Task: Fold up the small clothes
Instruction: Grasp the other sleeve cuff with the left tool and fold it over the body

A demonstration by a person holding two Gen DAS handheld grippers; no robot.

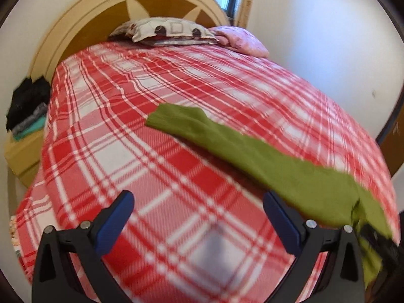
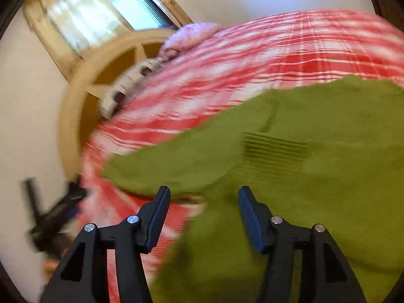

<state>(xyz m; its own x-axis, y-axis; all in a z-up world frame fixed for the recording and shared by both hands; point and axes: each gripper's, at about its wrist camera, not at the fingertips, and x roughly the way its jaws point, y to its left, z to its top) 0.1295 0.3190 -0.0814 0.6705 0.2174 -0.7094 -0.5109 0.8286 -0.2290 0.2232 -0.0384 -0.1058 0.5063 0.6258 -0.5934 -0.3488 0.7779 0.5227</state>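
Note:
A green knitted sweater [image 2: 315, 176] lies spread on a bed with a red and white plaid blanket [image 1: 156, 131]. In the left wrist view its long sleeve [image 1: 227, 141] stretches from the bed's middle toward the lower right. My left gripper [image 1: 198, 202] is open and empty above the blanket, left of the sleeve. My right gripper [image 2: 203, 199] is open and empty, hovering over the sweater near where the sleeve [image 2: 161, 166] joins the body. The left gripper [image 2: 58, 214] shows blurred at the left edge of the right wrist view.
Pillows [image 1: 166, 30] and a pink cushion [image 1: 240, 39] lie at the headboard [image 1: 106, 12]. A bedside stand [image 1: 22, 151] with dark folded clothes [image 1: 27, 106] is at the bed's left. A window [image 2: 131, 7] is behind the headboard.

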